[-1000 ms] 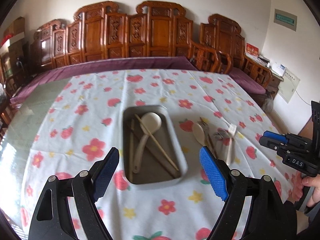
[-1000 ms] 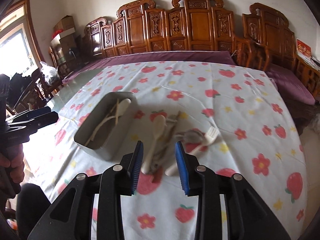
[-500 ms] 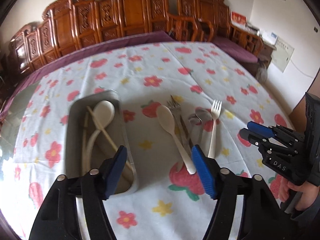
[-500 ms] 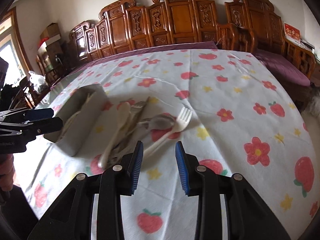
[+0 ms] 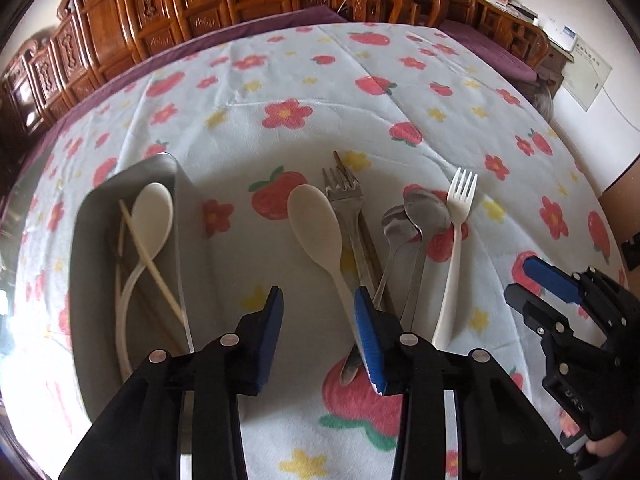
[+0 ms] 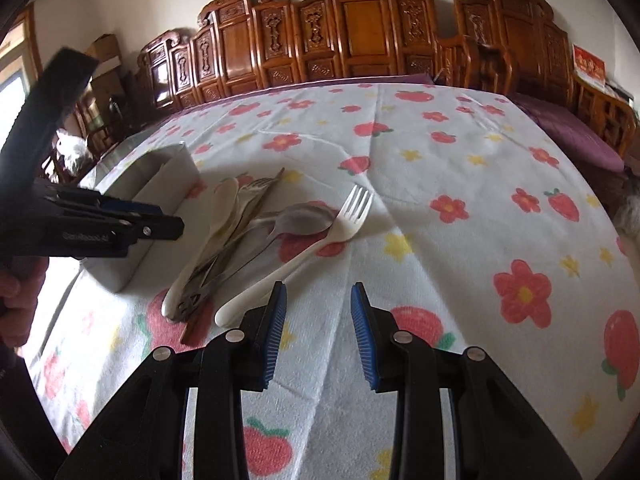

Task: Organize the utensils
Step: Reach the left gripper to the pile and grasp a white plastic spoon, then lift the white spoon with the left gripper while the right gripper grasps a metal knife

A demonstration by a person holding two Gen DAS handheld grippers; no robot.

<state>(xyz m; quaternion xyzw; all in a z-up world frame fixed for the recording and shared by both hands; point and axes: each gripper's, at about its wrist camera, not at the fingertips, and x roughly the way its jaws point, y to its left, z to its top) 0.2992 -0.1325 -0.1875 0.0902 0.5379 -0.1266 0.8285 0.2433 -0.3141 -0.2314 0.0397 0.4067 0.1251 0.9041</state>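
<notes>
Blue-padded left tool point(image 5: 318, 316): black frame, jaws closing, nothing clamped yet; the handle of the cream plastic spoon point(image 5: 320, 226) runs down to its right-hand pad point(image 5: 366, 336).
Blue-padded right tool point(image 6: 318, 322): jaws a moderate gap apart, only cloth between them, hovering just beside the handle end of the white plastic fork point(image 6: 316, 250).
Loose utensils: on the surface, side by side, lie the cream spoon, a steel fork point(image 5: 346, 208) over a brown chopstick, two steel spoons point(image 5: 416, 216) with overlapping bowls, and the white fork point(image 5: 456, 240) farthest right.
Grey rectangular metal tray point(image 5: 90, 240): left of the loose utensils; it holds another cream spoon point(image 5: 150, 220) with a pale chopstick point(image 5: 150, 264) lying across it.
Surface: white tablecloth point(image 6: 440, 184) printed with red flowers and strawberries.
Background: carved brown wooden chairs point(image 6: 360, 28) along the far edge.
Person: a hand point(image 6: 16, 292) grips the left tool's handle.
</notes>
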